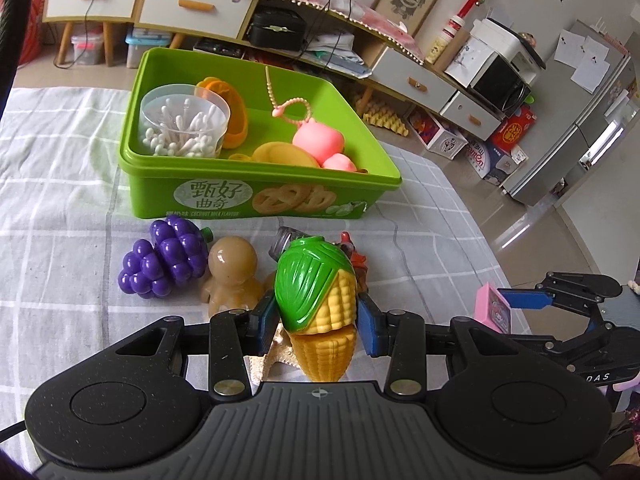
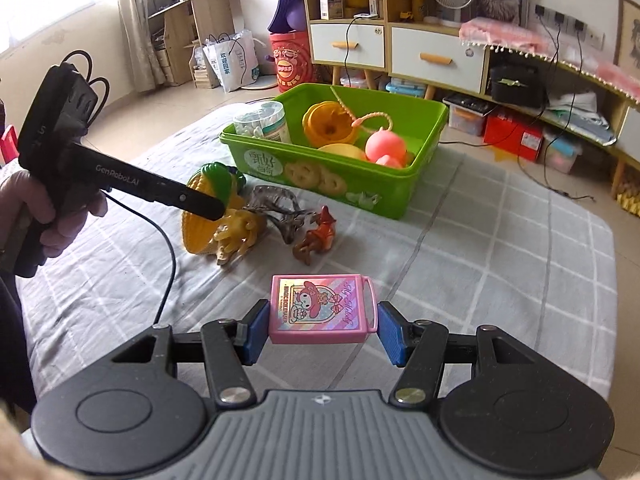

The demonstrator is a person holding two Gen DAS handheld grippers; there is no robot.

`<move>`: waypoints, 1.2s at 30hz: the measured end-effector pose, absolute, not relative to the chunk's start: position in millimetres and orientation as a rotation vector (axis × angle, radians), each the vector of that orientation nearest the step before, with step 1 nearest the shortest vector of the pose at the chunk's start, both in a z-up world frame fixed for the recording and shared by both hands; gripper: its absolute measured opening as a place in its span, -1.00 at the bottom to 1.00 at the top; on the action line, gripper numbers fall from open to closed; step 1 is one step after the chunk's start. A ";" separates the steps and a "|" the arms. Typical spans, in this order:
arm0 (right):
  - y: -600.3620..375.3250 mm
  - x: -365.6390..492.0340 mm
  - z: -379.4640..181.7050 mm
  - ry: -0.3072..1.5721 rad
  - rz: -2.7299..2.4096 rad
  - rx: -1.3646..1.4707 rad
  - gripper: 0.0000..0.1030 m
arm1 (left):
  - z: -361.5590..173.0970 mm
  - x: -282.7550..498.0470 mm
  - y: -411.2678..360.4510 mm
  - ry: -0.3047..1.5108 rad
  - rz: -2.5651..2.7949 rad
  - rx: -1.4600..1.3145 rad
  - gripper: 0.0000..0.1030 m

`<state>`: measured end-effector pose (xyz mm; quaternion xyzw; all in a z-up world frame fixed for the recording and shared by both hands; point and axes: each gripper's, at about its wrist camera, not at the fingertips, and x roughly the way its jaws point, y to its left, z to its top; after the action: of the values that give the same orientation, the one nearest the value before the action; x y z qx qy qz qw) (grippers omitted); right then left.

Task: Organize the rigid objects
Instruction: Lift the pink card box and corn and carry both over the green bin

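Observation:
My left gripper is shut on a toy corn cob with a green husk; it also shows in the right wrist view. My right gripper is shut on a pink card box, which also shows in the left wrist view. A green bin ahead holds a cotton swab cup, an orange shell, pink toys and a yellow piece. The bin also shows in the right wrist view.
On the checked cloth lie purple toy grapes, a tan figure, a red-brown figurine, a grey dinosaur toy and a starfish. Cabinets and floor clutter stand beyond the table.

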<state>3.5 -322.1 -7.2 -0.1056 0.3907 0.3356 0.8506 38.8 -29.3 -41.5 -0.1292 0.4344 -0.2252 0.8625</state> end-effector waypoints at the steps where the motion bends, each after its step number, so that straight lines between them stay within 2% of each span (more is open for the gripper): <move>1: -321.5 3.1 -8.4 0.825 0.707 -0.219 -0.48 | -41.6 38.9 -29.3 0.911 -0.471 -0.271 -0.11; 10: -311.5 5.0 1.0 0.793 0.725 -0.224 -0.48 | -31.3 36.2 -31.1 0.869 -0.491 -0.251 -0.12; 21: -281.7 39.0 26.4 0.673 0.747 -0.182 -0.48 | 5.4 45.3 -19.6 0.763 -0.498 -0.299 -0.12; 36: -222.6 124.6 21.8 0.580 0.658 -0.141 -0.48 | 30.2 139.3 4.4 0.673 -0.378 -0.264 -0.11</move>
<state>124.6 -222.6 21.8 -0.0684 0.2805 0.3183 0.9030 139.3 4.4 30.2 -0.1284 0.3270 -0.1836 0.9181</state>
